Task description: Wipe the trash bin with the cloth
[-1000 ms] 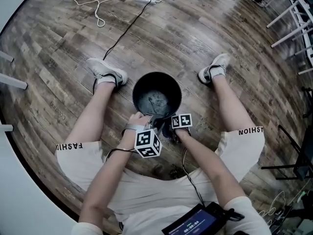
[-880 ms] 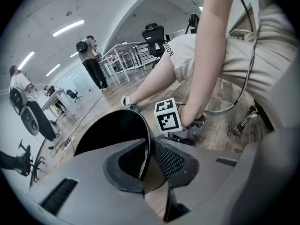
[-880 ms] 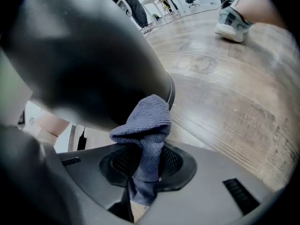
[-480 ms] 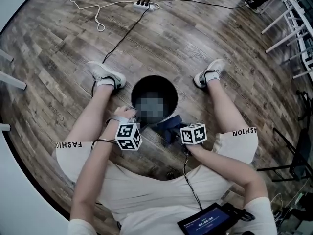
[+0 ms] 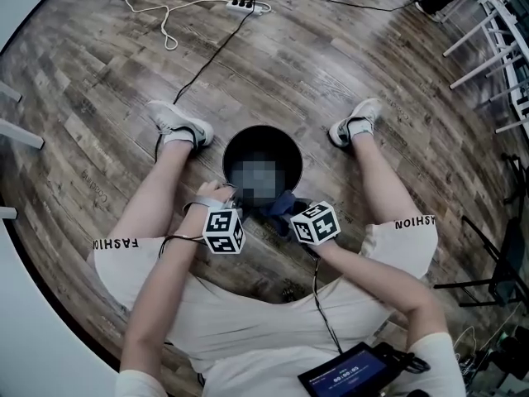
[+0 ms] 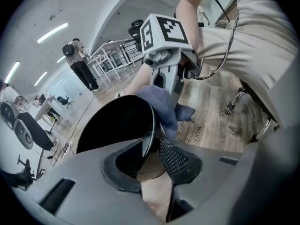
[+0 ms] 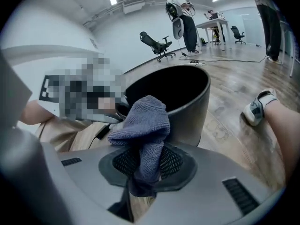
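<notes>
My right hand-held gripper clamps the cloth at the trash bin's five o'clock (just outside the wall). My left hand-held gripper's jaws, just closing, straddle the seven-o'clock rim without pinching it.

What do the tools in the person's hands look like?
The left gripper and right gripper are grey plastic with black meshed pads. Each carries a white cube with black square markers. A black cable runs from the right one. The person wears a pale short-sleeved shirt.

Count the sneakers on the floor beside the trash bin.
2. One sneaker sits left of the trash bin in the head view, the other right of it, each on a foot. None looks hidden.
</notes>
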The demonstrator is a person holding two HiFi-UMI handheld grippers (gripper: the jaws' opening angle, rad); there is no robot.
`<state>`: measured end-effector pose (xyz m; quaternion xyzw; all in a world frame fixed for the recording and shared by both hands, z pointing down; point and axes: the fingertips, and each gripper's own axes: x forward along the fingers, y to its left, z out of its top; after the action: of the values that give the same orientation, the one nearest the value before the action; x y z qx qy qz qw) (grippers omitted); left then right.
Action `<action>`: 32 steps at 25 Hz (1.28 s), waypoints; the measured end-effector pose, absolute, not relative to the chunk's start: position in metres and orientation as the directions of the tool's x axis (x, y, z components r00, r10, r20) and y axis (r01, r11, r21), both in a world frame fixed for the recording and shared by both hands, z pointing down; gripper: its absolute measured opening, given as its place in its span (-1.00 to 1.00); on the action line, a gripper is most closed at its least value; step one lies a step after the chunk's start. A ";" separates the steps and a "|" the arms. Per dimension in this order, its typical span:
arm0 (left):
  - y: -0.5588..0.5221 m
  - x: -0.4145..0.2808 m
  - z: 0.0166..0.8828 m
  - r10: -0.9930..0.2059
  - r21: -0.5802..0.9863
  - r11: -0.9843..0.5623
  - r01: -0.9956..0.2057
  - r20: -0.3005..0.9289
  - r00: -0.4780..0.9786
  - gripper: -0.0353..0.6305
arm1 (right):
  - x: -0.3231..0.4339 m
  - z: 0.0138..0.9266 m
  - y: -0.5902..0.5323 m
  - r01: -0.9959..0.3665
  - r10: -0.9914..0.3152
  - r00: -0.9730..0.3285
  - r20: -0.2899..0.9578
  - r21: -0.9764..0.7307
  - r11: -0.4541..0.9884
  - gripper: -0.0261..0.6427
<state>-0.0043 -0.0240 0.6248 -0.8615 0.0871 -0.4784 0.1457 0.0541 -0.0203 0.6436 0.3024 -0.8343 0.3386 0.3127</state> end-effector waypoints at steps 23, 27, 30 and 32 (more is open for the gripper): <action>-0.023 0.033 0.622 -0.370 -0.233 -0.914 -0.332 0.816 0.444 -0.63 | 0.109 0.831 -0.060 -0.883 -0.274 -0.437 0.857 -0.351 0.311 -0.66; -0.024 0.028 0.608 -0.372 -0.274 -0.926 -0.261 0.789 0.489 -0.60 | 0.113 0.806 -0.052 -0.867 -0.250 -0.455 0.855 -0.362 0.344 -0.66; -0.024 0.014 0.604 -0.351 -0.315 -0.936 -0.158 0.794 0.496 -0.57 | 0.108 0.770 -0.039 -0.825 -0.245 -0.490 0.836 -0.355 0.439 -0.66; -0.025 0.002 0.605 -0.330 -0.324 -0.941 -0.100 0.806 0.491 -0.53 | 0.100 0.740 -0.031 -0.797 -0.254 -0.529 0.810 -0.370 0.478 -0.66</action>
<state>0.0024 -0.0251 0.6048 -0.8554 0.1257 -0.4885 0.1175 0.1000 -0.0315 0.7398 0.3349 -0.7846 0.3857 0.3514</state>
